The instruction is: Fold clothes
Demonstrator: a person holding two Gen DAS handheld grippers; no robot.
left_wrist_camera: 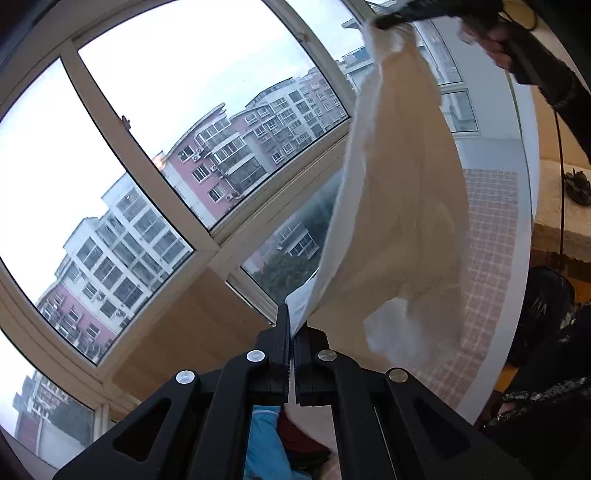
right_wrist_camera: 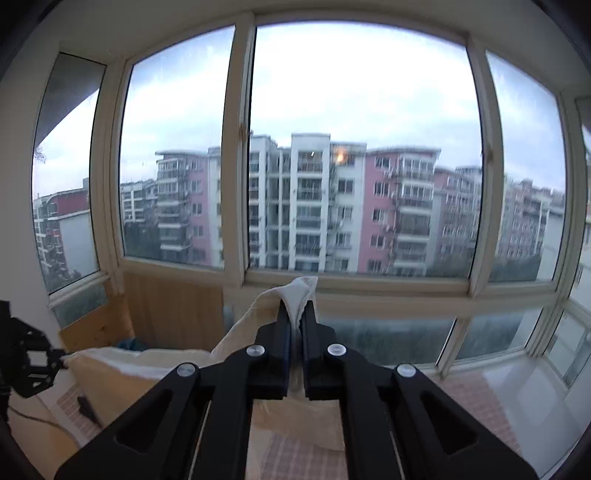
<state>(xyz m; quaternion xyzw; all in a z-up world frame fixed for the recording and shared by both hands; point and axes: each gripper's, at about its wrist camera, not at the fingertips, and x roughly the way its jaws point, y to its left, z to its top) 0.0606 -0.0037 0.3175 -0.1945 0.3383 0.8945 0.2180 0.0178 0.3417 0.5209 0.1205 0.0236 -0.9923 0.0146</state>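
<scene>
A cream-white garment (left_wrist_camera: 402, 184) hangs in the air, stretched between both grippers in front of the window. My left gripper (left_wrist_camera: 293, 325) is shut on one edge of it, the fabric running out between the jaws. My right gripper (left_wrist_camera: 395, 18) shows at the top right of the left wrist view, clamped on the upper corner, with a person's hand (left_wrist_camera: 495, 44) behind it. In the right wrist view my right gripper (right_wrist_camera: 297, 308) is shut on a bunched corner of the garment (right_wrist_camera: 303, 288), which drapes down and left toward my left gripper (right_wrist_camera: 29, 365).
A table with a checked pink cloth (left_wrist_camera: 487, 258) lies below. A blue garment (left_wrist_camera: 262, 439) and a dark red one (left_wrist_camera: 299, 435) lie under the left gripper. A large window (right_wrist_camera: 354, 147) and a wooden panel (right_wrist_camera: 173, 310) stand ahead. A stone ledge (left_wrist_camera: 557, 206) is at right.
</scene>
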